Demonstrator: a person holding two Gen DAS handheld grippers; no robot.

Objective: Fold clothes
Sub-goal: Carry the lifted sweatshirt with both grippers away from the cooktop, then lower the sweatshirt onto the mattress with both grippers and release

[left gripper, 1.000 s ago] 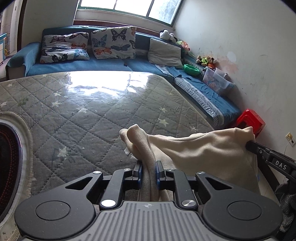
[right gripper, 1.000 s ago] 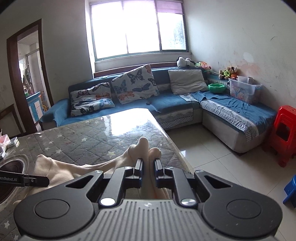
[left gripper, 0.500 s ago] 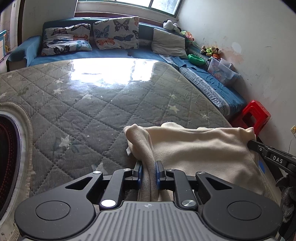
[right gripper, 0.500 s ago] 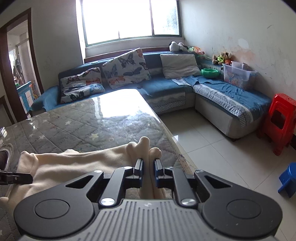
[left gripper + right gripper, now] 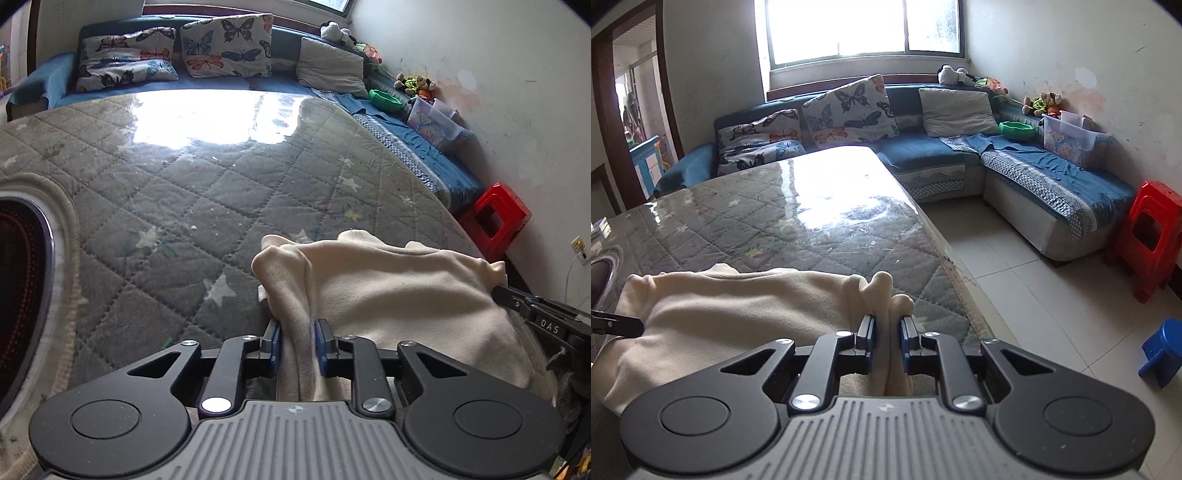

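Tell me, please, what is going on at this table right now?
A person is folding a cream garment on the quilted table, with a handheld gripper in each hand. The left gripper is shut on a bunched edge at one side of the garment, and the right gripper is shut on a bunched edge at the other side, near the table's edge. The cloth spans between them, draped low over the tabletop. A blue sofa stands behind the table.

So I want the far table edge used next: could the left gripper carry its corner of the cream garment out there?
Probably yes: the left gripper is shut on the cream garment, and the quilted table cover ahead lies bare.
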